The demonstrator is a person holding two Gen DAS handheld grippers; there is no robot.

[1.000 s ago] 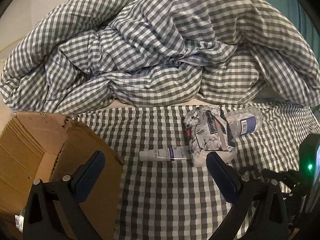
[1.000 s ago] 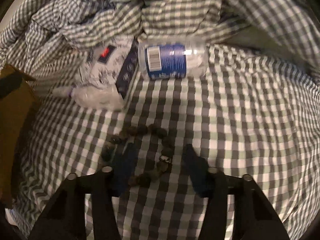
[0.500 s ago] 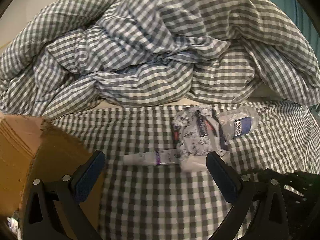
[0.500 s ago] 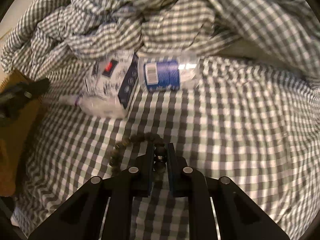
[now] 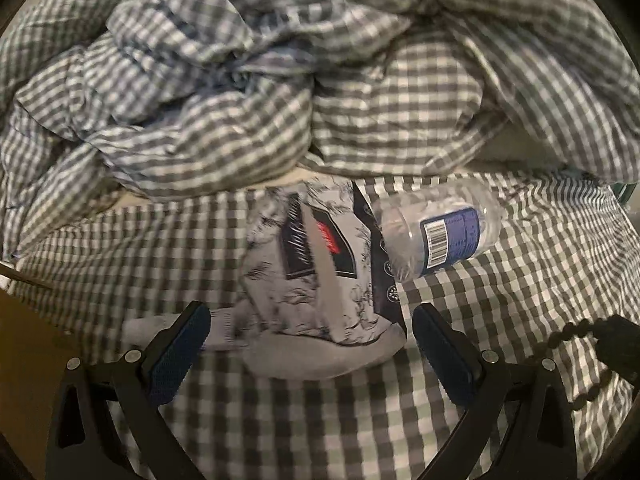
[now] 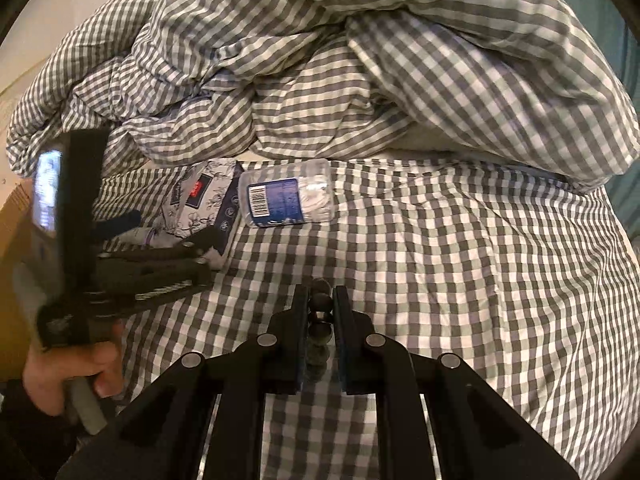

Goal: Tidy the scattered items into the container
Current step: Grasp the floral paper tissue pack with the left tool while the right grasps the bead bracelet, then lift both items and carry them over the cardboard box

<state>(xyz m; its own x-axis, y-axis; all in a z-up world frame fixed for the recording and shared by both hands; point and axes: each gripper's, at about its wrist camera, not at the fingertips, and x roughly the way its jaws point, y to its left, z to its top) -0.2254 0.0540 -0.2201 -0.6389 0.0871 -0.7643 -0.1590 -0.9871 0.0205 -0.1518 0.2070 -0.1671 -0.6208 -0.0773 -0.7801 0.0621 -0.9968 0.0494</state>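
My left gripper (image 5: pixel 308 344) is open, its jaws either side of the near end of a floral tissue pack (image 5: pixel 320 276) lying on the checked bed sheet. A white tube (image 5: pixel 224 326) lies partly under the pack's left side. A clear plastic jar with a blue label (image 5: pixel 444 236) lies on its side to the right. My right gripper (image 6: pixel 320 312) is shut on a dark bead bracelet (image 6: pixel 321 320) and holds it above the sheet. The bracelet also hangs at the right edge of the left wrist view (image 5: pixel 588 364). The pack (image 6: pixel 200 204) and jar (image 6: pixel 288 200) lie farther back.
A crumpled checked duvet (image 5: pixel 320 80) is heaped behind the items. The cardboard box (image 5: pixel 24 352) stands at the left edge of the bed. The left gripper and the hand holding it (image 6: pixel 80 368) fill the left of the right wrist view.
The right gripper shut on the bead bracelet and lifted it off the sheet. The left gripper moved forward and right, away from the box, up to the tissue pack.
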